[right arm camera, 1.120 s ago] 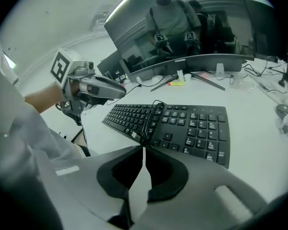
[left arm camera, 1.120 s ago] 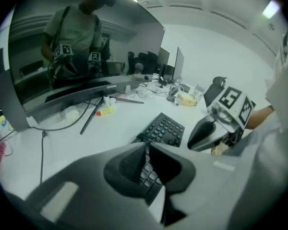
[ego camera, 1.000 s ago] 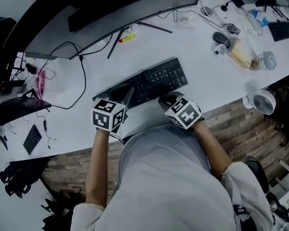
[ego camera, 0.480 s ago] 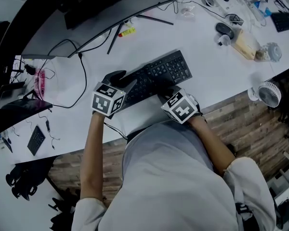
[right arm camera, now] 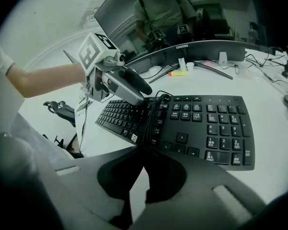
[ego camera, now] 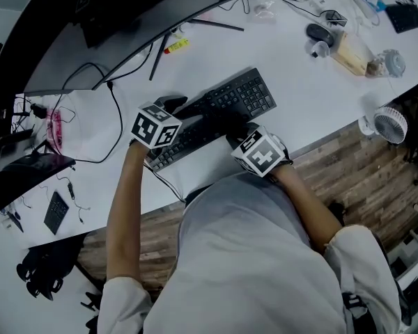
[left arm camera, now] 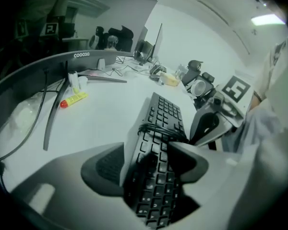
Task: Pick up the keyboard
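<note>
One long white desk [ego camera: 303, 82] fills most of the head view, its near edge running in front of the person's body. Along its far side stands a wide curved dark monitor [ego camera: 125, 19] on thin legs.

Next in size is the long black keyboard [ego camera: 230, 103], the thing to be picked up. It lies slantwise near the desk's front edge, between monitor and person, with its number pad toward the person's right. Whether it is clear of the desk surface cannot be told. A thin black cable [right arm camera: 156, 107] is wound round its middle.

Both grippers are on it. The left gripper [ego camera: 177, 108] sits at the keyboard's left end. In the left gripper view its jaws are closed on that end, one pad behind the board and one on the key side. The right gripper [ego camera: 240, 127] is at the near long edge, about mid-length. In the right gripper view its jaws are drawn together, with their tips pinching that edge just in front of the arrow keys.

Off to the right, a small round white desk fan [ego camera: 390, 125] stands by the desk's edge. A small black mouse [ego camera: 319, 33] lies farther back. Under the monitor lies a yellow tube with a red cap [left arm camera: 73, 99], well apart from the keyboard.
</note>
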Motion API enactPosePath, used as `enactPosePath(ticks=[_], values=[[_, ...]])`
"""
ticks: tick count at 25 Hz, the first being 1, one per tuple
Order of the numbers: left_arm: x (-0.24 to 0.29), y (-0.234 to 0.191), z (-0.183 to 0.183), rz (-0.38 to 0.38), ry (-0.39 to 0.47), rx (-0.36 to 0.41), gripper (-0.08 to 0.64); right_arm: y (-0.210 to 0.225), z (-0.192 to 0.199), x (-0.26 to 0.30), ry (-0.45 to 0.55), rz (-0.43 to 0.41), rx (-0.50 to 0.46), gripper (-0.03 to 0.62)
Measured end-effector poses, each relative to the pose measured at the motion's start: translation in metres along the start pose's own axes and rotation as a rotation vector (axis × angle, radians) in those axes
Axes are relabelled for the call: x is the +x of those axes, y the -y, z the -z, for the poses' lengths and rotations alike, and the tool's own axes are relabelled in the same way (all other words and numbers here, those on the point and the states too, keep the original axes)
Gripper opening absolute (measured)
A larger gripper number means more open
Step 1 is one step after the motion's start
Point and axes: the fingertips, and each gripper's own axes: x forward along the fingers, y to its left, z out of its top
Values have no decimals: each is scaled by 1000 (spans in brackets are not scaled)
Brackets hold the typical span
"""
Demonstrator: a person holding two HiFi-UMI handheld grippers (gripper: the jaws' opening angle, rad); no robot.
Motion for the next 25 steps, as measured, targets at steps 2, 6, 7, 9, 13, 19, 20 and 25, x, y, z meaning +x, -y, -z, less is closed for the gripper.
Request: enactPosePath(ticks=[2, 6, 7, 9, 13, 19, 20, 25], values=[[5, -2, 3, 22, -20, -11, 0, 0, 0, 1, 4, -2, 15, -2], [11, -4, 7, 53, -45, -19, 0, -13, 9, 9, -26, -68, 6, -2], [13, -3, 9, 64, -59, -13, 0, -20, 12, 10, -47, -91, -6, -2], [15, 1, 14, 89, -95, 5, 0, -30, 18, 15, -85, -110, -28, -2], [17, 3, 17, 125, -132, 9, 0, -34, 19, 25, -109, -118, -13, -2], [16, -1, 17, 147, -136, -25, 0, -29, 16, 39, -97, -122, 92, -3], [16, -2, 17, 146, -139, -28, 0, -29, 16, 39, -91, -128, 107, -3], [17, -2, 20, 163, -185, -49, 0, -30, 15, 41, -74, -149, 141, -3]])
